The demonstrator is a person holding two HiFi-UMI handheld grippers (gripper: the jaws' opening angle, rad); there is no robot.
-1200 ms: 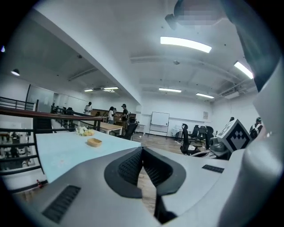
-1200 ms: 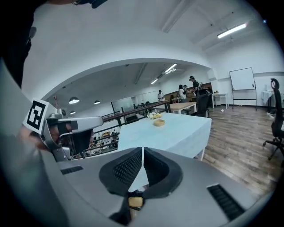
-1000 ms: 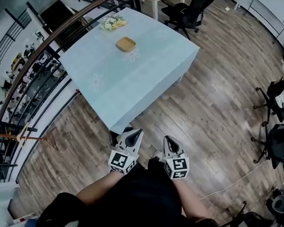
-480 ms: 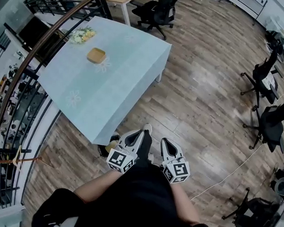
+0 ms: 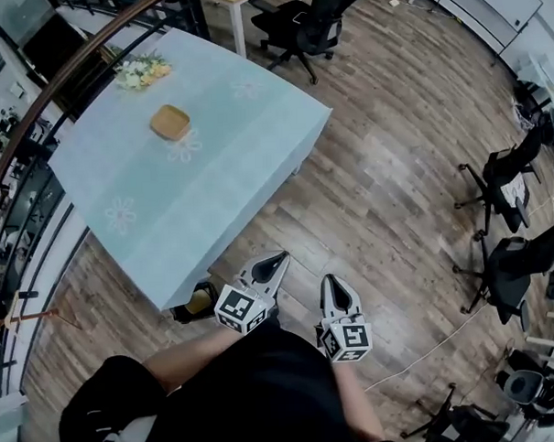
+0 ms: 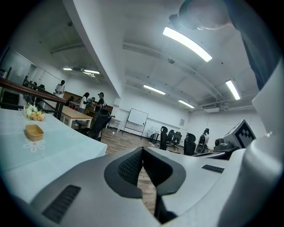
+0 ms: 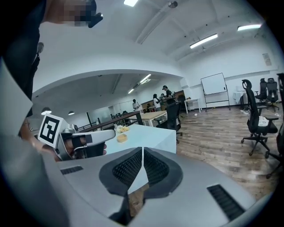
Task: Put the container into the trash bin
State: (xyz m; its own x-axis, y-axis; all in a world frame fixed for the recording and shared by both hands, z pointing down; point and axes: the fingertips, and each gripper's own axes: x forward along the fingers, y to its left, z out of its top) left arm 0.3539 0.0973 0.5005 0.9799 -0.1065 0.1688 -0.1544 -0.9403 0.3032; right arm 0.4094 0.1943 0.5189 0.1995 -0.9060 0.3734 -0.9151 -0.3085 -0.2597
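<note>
We see a table under a pale blue cloth printed with white flowers, and a bunch of flowers at its far edge, next to the railing. A black office chair stands beyond the table on the wood-plank floor. More chairs stand at the right (a whiteboard stands far off).

Seen from above, the person holds both arms bent and close in front of the body. The bare left forearm and right forearm reach forward. The left hand-held gripper angles forward and slightly right. The right hand-held gripper sits just beside it. Both pairs of jaws are closed together, gripping nothing.
</note>
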